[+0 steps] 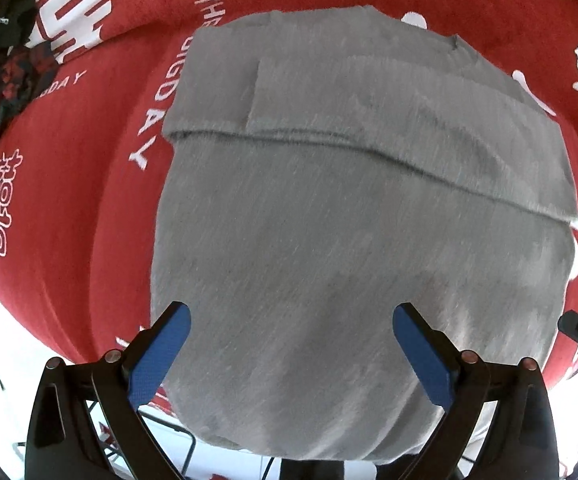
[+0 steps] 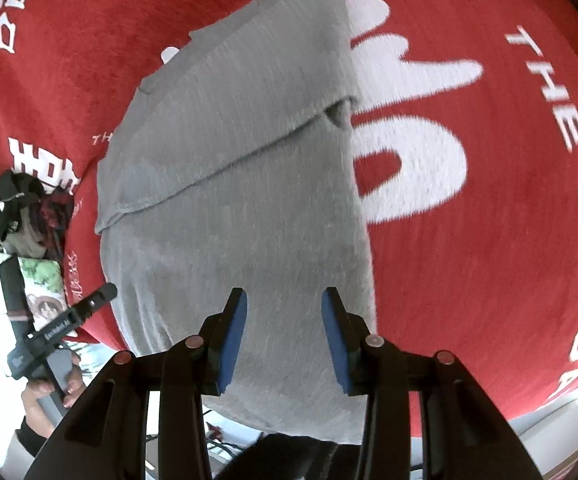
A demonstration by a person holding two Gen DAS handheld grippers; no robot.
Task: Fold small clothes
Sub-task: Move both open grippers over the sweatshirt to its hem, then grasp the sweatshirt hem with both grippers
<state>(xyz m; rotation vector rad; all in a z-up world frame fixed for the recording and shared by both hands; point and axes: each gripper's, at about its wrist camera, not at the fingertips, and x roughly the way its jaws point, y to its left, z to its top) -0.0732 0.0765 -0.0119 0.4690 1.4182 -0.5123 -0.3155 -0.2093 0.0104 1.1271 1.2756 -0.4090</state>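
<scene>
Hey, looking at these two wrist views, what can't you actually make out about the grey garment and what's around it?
- Grey garment: its near edge, left wrist view, runs below the left hand-held gripper and the frame's bottom.
- Same near edge, right wrist view: hidden behind the right hand-held gripper.
- Clothes pile: small, blurred, individual pieces unreadable.
- Red cloth: printing cut off by the garment and fisheye rim.

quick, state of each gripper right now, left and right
left gripper: open, holding nothing, over the grey garment
right gripper: open, holding nothing, over the same garment
</scene>
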